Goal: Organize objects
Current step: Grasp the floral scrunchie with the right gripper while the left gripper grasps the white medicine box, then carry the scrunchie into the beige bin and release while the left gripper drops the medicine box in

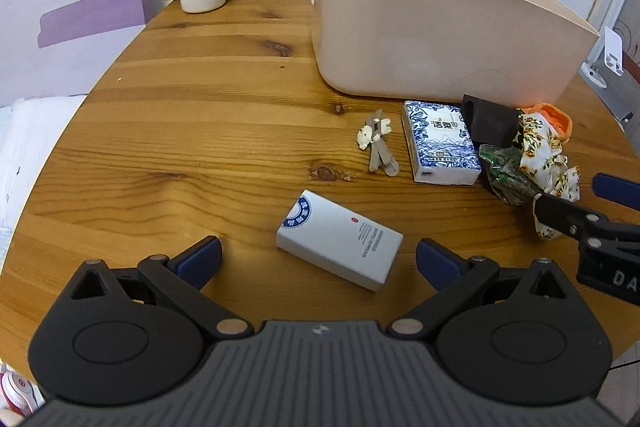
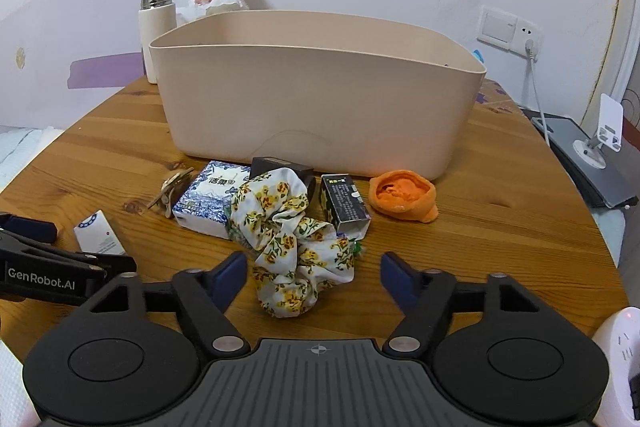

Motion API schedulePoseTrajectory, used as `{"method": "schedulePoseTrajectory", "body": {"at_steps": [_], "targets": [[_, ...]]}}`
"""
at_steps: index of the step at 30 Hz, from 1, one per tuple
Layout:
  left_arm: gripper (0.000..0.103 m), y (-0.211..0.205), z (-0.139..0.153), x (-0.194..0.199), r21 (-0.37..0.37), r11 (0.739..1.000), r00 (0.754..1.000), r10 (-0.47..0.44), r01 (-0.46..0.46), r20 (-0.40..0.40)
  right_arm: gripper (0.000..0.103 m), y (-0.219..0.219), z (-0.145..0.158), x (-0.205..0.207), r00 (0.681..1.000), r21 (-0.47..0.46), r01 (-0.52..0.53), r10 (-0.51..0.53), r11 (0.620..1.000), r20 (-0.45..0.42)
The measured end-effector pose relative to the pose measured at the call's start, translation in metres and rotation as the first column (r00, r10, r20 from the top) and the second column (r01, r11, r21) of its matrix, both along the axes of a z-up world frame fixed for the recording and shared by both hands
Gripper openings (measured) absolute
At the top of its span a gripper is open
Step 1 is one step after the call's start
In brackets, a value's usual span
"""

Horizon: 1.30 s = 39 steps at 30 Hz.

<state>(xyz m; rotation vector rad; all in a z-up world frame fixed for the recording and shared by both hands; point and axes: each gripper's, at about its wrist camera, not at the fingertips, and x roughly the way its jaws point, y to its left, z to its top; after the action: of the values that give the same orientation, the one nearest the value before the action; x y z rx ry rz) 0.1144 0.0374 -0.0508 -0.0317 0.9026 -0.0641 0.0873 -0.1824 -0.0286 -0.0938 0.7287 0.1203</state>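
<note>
Both grippers hang low over the wooden table (image 1: pixel 180 99), each lined up on a different item, and nothing is held yet. The left gripper (image 1: pixel 318 259) has its jaws spread wide with the white box (image 1: pixel 340 239) lying flat between them, skewed to the jaw line. The right gripper (image 2: pixel 312 277) is equally spread, its fingers to either side of the near end of the floral scrunchie (image 2: pixel 292 235), which sits crumpled on the table in front of the beige bin (image 2: pixel 320 95).

Behind the scrunchie, 4 more things crowd together near the bin's front wall: a blue-patterned tissue pack (image 2: pixel 212 199), a small dark carton (image 2: pixel 344 203), an orange cloth item (image 2: pixel 404 195) and a green wrapper (image 1: pixel 504 167), which seems to lie partly under the fabric, though the overlap hides how far.

The main risk on the right is that closing on the scrunchie also pinches or drags the wrapper, or nudges the dark carton just beside it. Soft fabric may also bunch and slip out on the lift. On the left, the skewed box could pivot as the fingers close, catching only a corner. The 2 grippers work close together, so a careless swing toward the bin could knock one into the other.
</note>
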Motion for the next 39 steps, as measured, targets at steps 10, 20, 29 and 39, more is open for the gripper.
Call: {"method": "schedulePoseTrajectory", "body": {"at_steps": [10,20,29,39], "targets": [[0.067,-0.009,0.003,-0.001,0.048,0.997,0.997,-0.067,0.065,0.042,0.013,0.002,0.003,0.0,0.999,0.014,-0.036,0.036,0.999,-0.012],[0.066,-0.012,0.034,-0.013,0.018,0.997,0.988,-0.08,0.078,0.131,0.007,-0.018,0.035,-0.015,0.997,0.043,0.003,-0.006,0.999,0.071],[0.066,-0.031,0.1,0.004,0.069,0.993,0.94,-0.116,0.099,0.321,0.007,-0.041,0.089,-0.004,0.973,0.064,0.049,-0.062,0.997,0.222],[0.066,-0.077,0.138,0.067,0.135,0.986,0.895,-0.147,0.099,0.42,0.007,-0.058,0.117,0.049,0.951,0.077,0.087,-0.106,0.993,0.29]]}}
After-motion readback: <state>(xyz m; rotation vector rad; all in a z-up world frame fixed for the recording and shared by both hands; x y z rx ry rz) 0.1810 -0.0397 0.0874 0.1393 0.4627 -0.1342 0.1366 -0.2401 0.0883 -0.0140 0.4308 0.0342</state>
